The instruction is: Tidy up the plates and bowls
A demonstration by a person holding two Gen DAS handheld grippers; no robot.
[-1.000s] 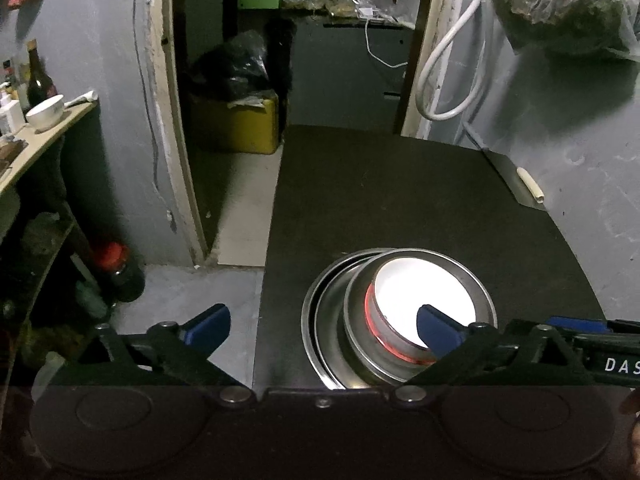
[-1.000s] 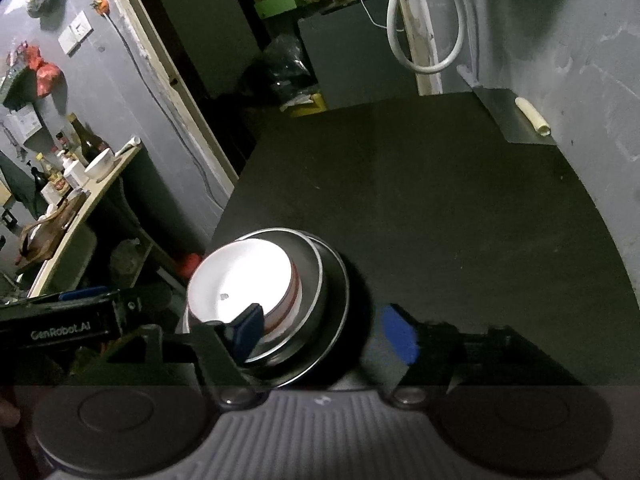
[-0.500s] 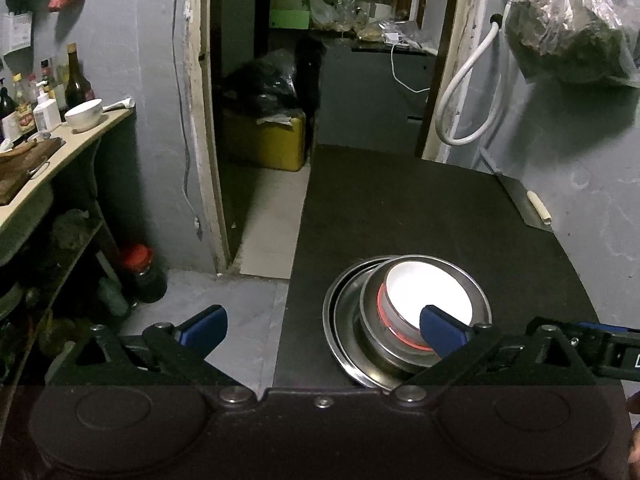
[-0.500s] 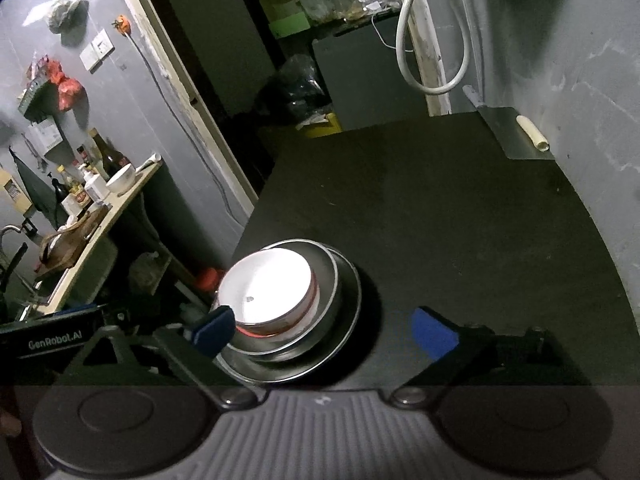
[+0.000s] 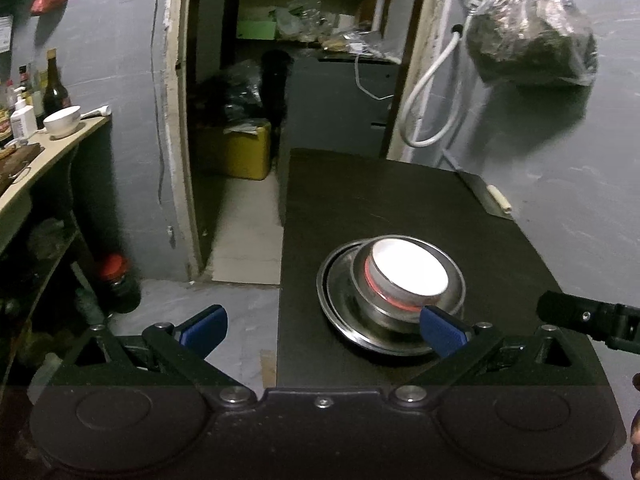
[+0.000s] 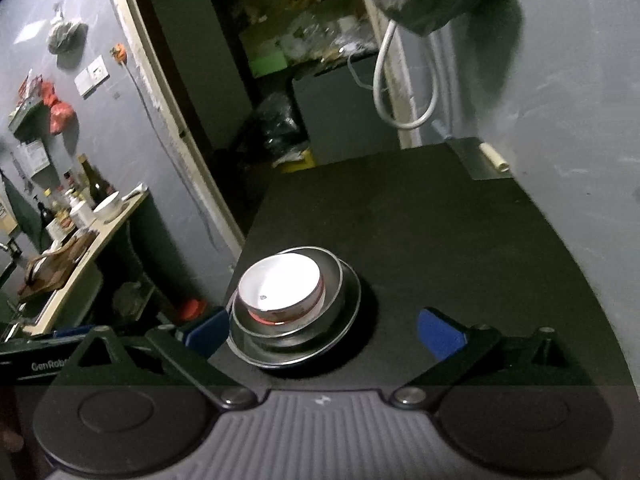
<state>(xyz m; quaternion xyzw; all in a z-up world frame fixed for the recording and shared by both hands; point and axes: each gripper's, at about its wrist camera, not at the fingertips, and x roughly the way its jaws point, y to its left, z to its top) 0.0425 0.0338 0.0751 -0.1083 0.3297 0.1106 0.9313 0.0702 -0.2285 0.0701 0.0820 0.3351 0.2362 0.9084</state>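
A stack stands near the front left corner of the black table: a white bowl with a red band sits in a steel bowl, which sits on steel plates. The stack also shows in the right wrist view, with the white bowl on top of the steel plate. My left gripper is open and empty, held above and in front of the stack. My right gripper is open and empty, just behind the stack's near edge.
The table's left edge drops to the floor by a doorway. A wooden shelf with bottles and a white bowl stands at left. A red-lidded jar is on the floor. A small pale roll lies at the table's far right.
Both grippers have pulled up and back from the stack, so it looks smaller and farther. The stack has not moved. Both stay open.
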